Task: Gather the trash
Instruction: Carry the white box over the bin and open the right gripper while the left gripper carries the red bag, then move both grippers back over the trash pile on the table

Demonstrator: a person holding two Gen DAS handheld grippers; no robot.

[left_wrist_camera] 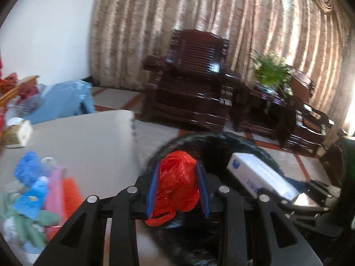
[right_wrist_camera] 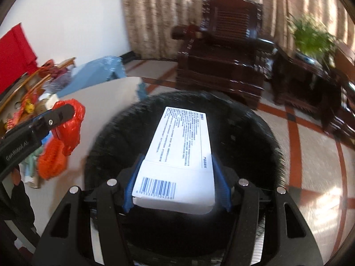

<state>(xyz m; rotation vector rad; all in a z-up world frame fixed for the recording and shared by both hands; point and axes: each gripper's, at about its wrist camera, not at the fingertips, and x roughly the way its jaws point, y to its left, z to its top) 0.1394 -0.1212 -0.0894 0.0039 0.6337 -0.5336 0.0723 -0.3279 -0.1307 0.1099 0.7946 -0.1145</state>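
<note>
1. Left gripper [left_wrist_camera: 178, 190]: blue pads clamped on a crumpled red plastic bag [left_wrist_camera: 177, 188], held above the near rim of the black bin [right_wrist_camera: 255, 133]. A loose loop of the bag hangs below the jaws.
2. Right gripper [right_wrist_camera: 175, 181]: jaws clamped on a white carton [right_wrist_camera: 182, 146] with a barcode, its far end projecting over the bin's dark mouth.
3. Remaining trash [left_wrist_camera: 33, 190], a heap of coloured bags and cloth, lies on the white table [left_wrist_camera: 88, 137] beside the bin.
4. Risk: the red bag sits near the bin's table-side edge; released here, it may catch the rim or drift outside.
5. Risk: the two grippers are close together; dropping both at once could bring them into contact.
6. Risk: the long carton, if released tilted, may bridge the rim instead of falling in.
</note>
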